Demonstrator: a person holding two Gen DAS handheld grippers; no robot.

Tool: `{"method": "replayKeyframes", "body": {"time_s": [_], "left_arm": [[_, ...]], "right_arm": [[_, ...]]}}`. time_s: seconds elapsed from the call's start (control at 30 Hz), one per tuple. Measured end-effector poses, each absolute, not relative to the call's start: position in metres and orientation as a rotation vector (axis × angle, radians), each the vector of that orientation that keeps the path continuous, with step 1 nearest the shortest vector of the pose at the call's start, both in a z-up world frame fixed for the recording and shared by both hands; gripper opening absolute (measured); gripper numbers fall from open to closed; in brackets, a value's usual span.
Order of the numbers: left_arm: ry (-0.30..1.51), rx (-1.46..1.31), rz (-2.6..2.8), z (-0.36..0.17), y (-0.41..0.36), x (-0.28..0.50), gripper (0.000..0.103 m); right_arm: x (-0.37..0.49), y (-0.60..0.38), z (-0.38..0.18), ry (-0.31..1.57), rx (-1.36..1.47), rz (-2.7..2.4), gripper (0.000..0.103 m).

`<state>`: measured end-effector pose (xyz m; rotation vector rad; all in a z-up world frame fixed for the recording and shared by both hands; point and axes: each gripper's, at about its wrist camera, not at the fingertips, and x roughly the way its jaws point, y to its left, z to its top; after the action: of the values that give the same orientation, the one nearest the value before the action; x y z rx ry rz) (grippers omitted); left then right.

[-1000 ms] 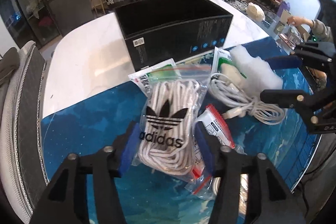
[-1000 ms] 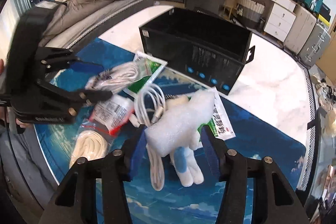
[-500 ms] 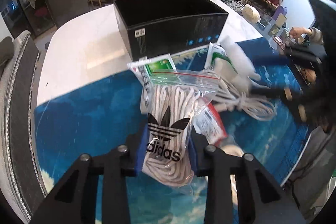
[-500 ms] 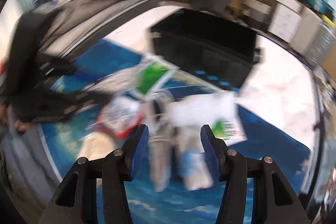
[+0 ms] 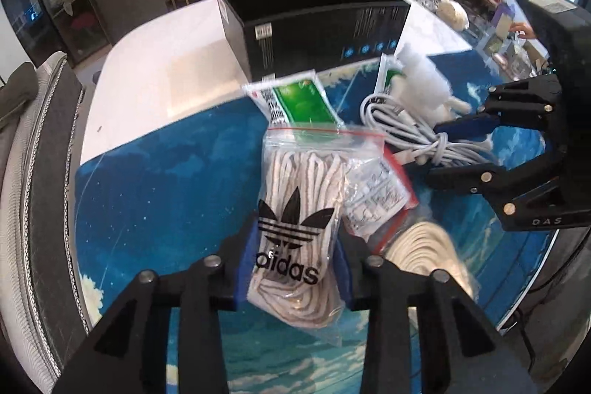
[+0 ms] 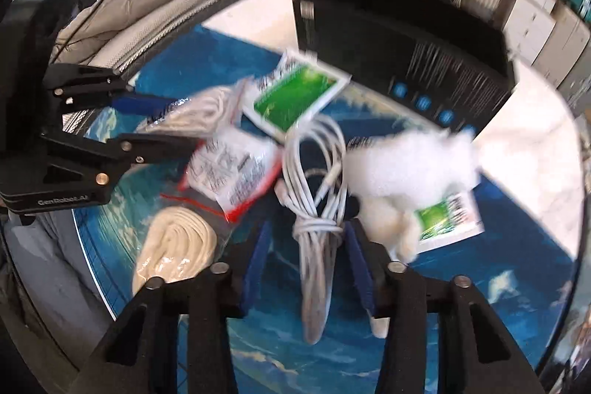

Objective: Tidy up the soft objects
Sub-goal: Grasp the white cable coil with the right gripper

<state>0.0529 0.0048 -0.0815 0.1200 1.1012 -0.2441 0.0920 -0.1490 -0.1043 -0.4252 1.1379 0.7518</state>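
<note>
The black box (image 5: 314, 24) stands at the far side of the worktop (image 5: 159, 76), open at the top, with nothing above its rim. Bare white worktop lies to its left, and bare blue mat (image 5: 166, 180) runs down that side toward the near edge. To the right the mat is crowded: green sachets (image 5: 299, 98), a coiled white cable (image 5: 410, 135), white stuffing (image 5: 424, 80), a red-edged packet (image 5: 376, 194) and a cream rope coil (image 5: 432, 253) lie touching or overlapping. The right tool (image 5: 461, 146) reaches in over the cable from the right.
</note>
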Motion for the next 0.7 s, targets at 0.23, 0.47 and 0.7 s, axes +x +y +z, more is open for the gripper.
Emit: {"method": "replayKeyframes", "body": {"time_s": [0.23,0.47,0.7], "left_arm": [[1.117,0.085,-0.228,-0.093,0.016,0.065,0.033],[1.072,0.104,-0.223,-0.079,0.014,0.061,0.03],[0.985,0.09,-0.231,-0.056,0.013,0.058,0.03]], "right_arm": [[0.089,-0.147,-0.104,1.13,-0.435,0.778,0.028],[0.08,-0.154,-0.088,1.111,-0.39,0.817,0.027],[0.071,-0.164,-0.057,1.018,-0.33,0.826,0.027]]}}
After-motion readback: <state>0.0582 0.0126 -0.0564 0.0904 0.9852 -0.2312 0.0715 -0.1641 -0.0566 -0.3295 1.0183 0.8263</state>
